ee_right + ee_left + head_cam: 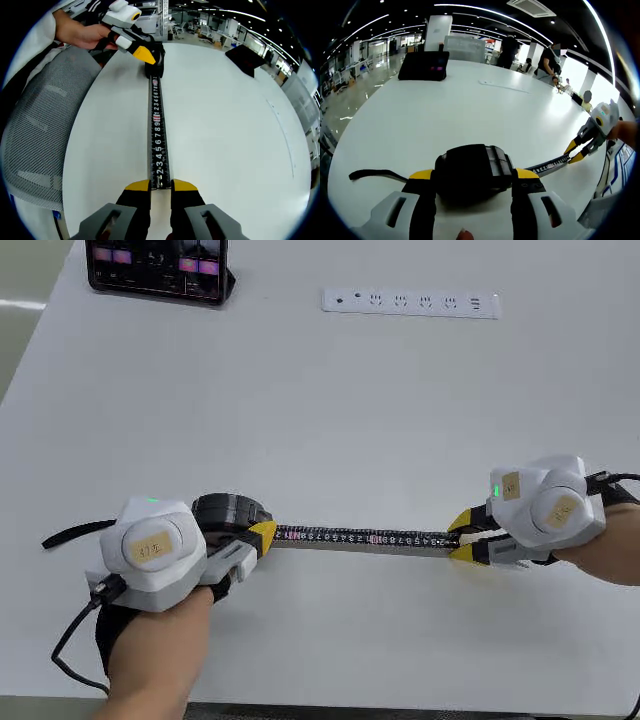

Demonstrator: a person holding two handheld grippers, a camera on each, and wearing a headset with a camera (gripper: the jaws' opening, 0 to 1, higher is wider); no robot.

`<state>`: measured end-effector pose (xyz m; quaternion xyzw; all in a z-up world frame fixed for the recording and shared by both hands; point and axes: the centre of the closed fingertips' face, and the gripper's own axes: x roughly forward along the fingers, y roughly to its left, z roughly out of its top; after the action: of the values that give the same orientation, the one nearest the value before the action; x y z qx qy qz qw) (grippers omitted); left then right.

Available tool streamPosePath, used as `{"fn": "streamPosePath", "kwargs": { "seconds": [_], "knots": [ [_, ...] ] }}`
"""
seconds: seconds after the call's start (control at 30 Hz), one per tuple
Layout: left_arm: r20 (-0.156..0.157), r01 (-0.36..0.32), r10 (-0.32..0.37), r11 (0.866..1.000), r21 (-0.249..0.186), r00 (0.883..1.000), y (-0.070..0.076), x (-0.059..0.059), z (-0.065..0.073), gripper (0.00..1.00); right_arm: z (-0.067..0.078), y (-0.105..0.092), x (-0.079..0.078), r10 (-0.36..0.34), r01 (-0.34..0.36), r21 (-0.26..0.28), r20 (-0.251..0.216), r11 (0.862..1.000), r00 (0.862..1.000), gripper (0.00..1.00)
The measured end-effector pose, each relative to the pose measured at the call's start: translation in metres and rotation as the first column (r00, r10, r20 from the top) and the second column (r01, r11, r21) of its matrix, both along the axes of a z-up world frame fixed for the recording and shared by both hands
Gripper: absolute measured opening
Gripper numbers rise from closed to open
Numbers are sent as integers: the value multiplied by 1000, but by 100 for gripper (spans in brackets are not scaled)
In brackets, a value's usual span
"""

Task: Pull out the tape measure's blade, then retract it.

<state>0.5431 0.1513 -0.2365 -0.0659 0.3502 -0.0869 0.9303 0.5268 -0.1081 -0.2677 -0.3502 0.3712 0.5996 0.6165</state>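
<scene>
Hold firm with the left claw (262,533), clamped across the black tape measure case (232,512) on the table (350,410) near its front edge. Draw level with the right claw (462,538), pinched together on the tip of the blade (360,538), stretched straight between both. Avoid twisting, and release slowly when retracting. Mind the black strap (75,533) beside the case. Farther off, well clear: power strip (410,302), dark screen (158,265).
</scene>
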Motion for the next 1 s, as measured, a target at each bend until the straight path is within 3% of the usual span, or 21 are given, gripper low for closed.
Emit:
{"fn": "streamPosePath", "kwargs": {
  "seconds": [1.0],
  "knots": [
    [0,0,0,999,-35,1000,0,-2,0,56,0,28,3,23,-22,37,-19,999,1000,11]
  ]
}}
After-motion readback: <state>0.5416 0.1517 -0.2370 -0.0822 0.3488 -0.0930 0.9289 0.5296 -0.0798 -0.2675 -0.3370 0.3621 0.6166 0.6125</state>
